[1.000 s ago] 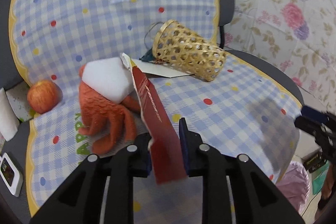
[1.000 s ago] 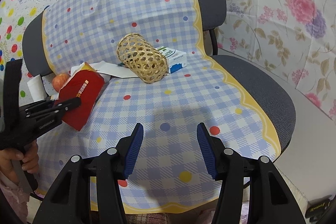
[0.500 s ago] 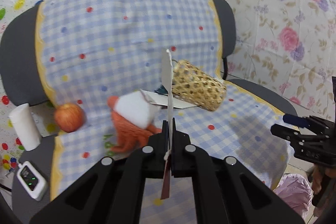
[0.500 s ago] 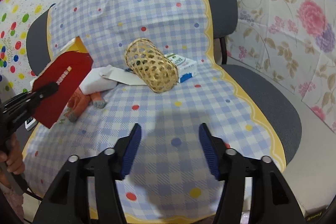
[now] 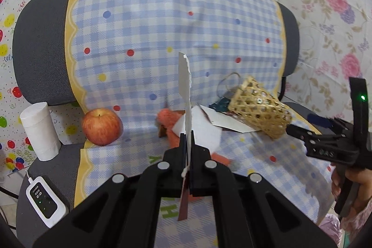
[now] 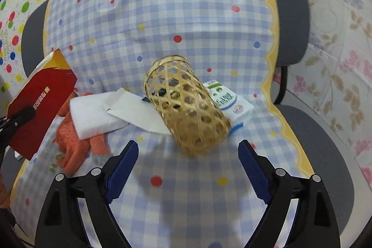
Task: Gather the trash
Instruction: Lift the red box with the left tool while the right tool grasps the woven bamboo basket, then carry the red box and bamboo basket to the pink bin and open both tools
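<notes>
My left gripper [image 5: 188,138] is shut on a flattened red packet [image 5: 184,85], which I see edge-on, held upright above the seat. In the right wrist view the same red packet [image 6: 41,104] hangs at the left in the left gripper [image 6: 21,115]. My right gripper [image 6: 188,143] has its jaws opening wide, low over the checked cloth. A woven bamboo basket [image 6: 186,108] lies on its side just ahead of its fingertips, and the pads do not touch it. A white foam block [image 6: 93,115], white paper [image 6: 139,113] and a small carton [image 6: 227,101] lie around the basket.
An orange knitted toy [image 6: 72,145] lies under the foam. An apple [image 5: 101,127], a white paper roll [image 5: 39,131] and a white controller [image 5: 44,201] sit at the seat's left. A pink bag [image 5: 330,231] shows low right. The chair's backrest [image 5: 41,50] stands behind.
The left gripper closed flat on the red packet and lifted it off the seat, turning it edge-on. The right gripper moved in toward the basket and spread its jaws wider.
</notes>
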`<state>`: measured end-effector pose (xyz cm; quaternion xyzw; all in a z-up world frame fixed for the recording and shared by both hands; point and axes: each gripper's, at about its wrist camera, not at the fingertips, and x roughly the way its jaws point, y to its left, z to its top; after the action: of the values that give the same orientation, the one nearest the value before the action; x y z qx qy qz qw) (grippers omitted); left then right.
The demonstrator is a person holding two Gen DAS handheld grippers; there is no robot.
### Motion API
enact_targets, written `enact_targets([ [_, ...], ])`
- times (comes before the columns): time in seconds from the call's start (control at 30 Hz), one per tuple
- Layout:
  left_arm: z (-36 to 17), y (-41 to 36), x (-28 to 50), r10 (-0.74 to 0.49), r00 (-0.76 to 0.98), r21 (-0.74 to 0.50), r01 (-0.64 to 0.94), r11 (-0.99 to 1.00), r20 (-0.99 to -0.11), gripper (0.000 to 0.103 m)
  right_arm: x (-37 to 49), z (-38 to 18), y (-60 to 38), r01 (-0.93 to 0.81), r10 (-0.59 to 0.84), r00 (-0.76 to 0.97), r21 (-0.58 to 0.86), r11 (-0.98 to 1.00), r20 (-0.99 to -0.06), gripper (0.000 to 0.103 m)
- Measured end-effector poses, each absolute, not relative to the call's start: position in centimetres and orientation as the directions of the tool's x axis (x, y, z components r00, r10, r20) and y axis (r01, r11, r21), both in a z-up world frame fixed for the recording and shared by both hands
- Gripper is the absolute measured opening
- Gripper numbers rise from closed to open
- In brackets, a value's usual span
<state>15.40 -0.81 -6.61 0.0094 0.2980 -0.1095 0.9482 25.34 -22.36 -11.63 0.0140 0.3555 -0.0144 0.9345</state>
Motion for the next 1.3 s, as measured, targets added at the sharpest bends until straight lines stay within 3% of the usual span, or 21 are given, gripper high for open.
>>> enact_targets([
  [0.23, -7.5, 0.1, 17.3, -0.187, 0.790, -0.059, 0.188, 0.980, -0.583, 0.000, 30.7, -12.3, -21.7, -0.017, -0.021, 0.729, -0.049, 0.999, -0.684, 0.088],
  [0.47, -8.3, 0.4, 18.5, -0.190, 0.775, -0.069, 0.186, 0.980, -0.603, 0.000, 34.0, -14.0, -19.7, -0.095, -0.094, 0.685, -0.216, 0.972, -0.723, 0.088],
  [0.6, -8.2, 0.2, 18.4, -0.188, 0.777, -0.059, 0.192, 0.980, -0.601, 0.000, 33.4, -14.4, -19.1, -0.078, -0.161, 0.689, -0.293, 0.953, -0.707, 0.078],
  [0.93, -6.9, -0.8, 14.9, -0.238, 0.787, -0.069, 0.242, 0.968, -0.570, 0.000, 25.3, -9.0, -22.0, 0.032, -0.021, 0.768, 0.005, 0.999, -0.640, 0.075],
  [1.3, -5.2, -4.0, 9.1, -0.332, 0.786, -0.071, 0.348, 0.935, -0.521, 0.000, 17.6, -9.9, -23.9, 0.112, 0.046, 0.770, 0.206, 0.972, -0.636, 0.076],
])
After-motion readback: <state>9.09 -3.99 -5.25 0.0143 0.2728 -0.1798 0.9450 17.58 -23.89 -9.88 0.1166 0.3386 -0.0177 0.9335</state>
